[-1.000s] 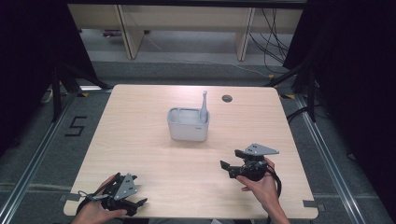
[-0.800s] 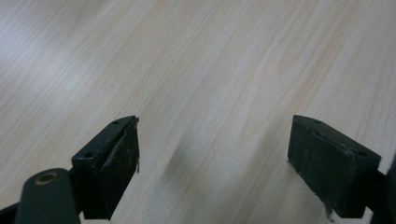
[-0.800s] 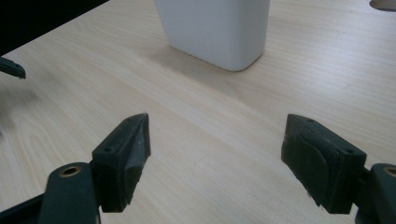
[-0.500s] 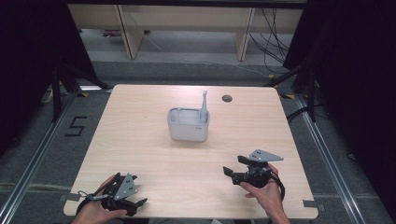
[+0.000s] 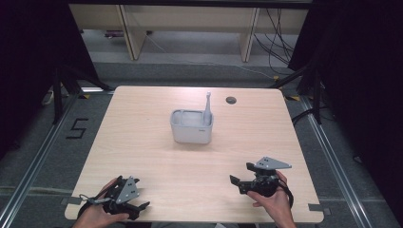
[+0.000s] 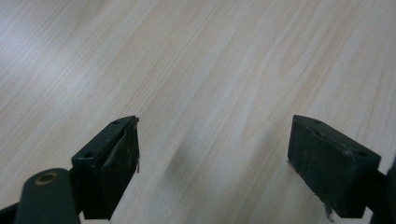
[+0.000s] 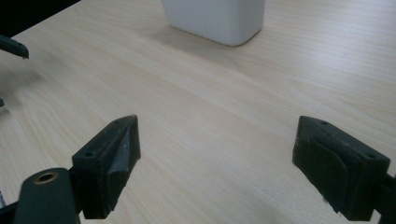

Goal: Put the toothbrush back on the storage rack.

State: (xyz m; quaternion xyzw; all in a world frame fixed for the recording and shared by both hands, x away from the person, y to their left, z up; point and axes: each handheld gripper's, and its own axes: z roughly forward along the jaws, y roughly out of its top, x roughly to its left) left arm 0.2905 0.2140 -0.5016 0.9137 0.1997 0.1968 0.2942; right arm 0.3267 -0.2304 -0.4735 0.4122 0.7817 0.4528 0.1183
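Table [image 5: 142, 142]: light wood, hole [image 5: 231, 100] near far edge.
Holder [image 5: 191, 126]: white, mid-table, grey brush [image 5: 207, 108] upright inside.
Left gripper [image 5: 138, 199]: spread, empty, near edge.
Right gripper [image 5: 241, 176]: just opened wide, nothing between; bare wood separates it from holder.

Light wooden table [image 5: 142, 142] stands on grey floor [image 5: 52, 142] (marked "5" [image 5: 77, 128]), pale shelving [image 5: 190, 23] behind, loose cables [image 5: 280, 28] trailing, dark curtains [image 5: 361, 71] either side.

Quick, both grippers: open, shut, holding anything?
Left gripper: open, nothing between the jaws, bare table under it.
Right gripper: jaws just opened wider, empty, facing the white container.
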